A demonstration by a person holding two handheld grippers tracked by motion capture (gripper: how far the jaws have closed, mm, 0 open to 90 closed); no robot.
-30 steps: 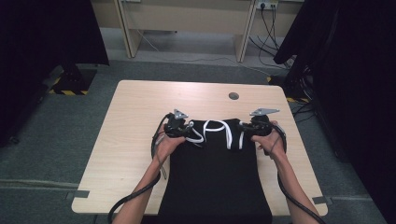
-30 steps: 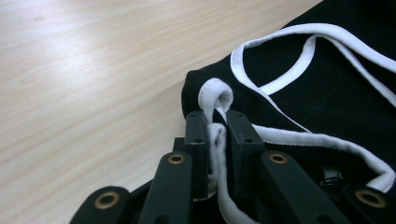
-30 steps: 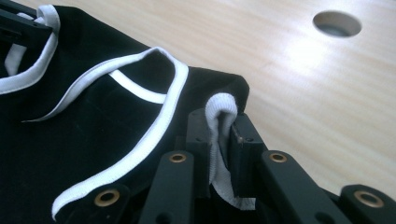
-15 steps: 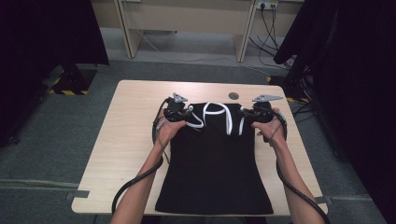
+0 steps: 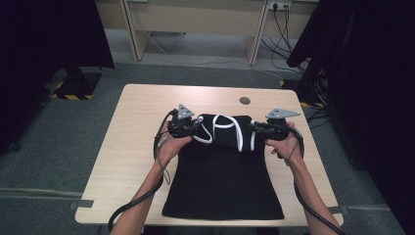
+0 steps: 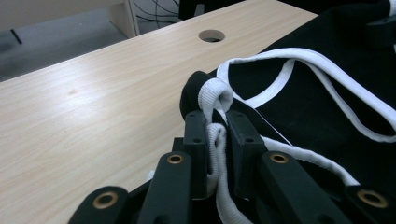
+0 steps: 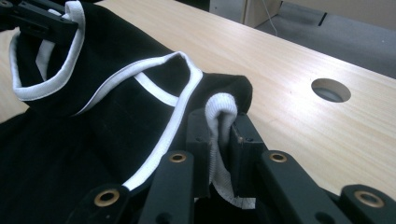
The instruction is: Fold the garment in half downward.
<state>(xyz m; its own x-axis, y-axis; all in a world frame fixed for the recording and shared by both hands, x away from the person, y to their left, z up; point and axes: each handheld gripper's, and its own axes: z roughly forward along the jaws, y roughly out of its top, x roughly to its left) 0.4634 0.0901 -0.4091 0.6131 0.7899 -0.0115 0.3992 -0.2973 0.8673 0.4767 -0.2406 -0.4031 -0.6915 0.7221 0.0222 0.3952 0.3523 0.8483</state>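
Black vest (image 5: 222, 176) lies on the counter (image 5: 132, 147); both grippers' fingers (image 6: 196, 140) pinch its white-trimmed straps, so pulling evenly and keeping the cloth taut should lay it flat

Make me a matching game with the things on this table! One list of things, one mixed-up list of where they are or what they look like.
Things:
1. left gripper
2. right gripper
3. round hole
4. black top

Places or states:
A. in the tabletop, past the top's far edge
B. spread flat, hem at the table's near edge
C. shut on white trim at the top's right corner
D. shut on white trim at the top's left corner

Pairs: 1-D, 2-C, 3-A, 4-B
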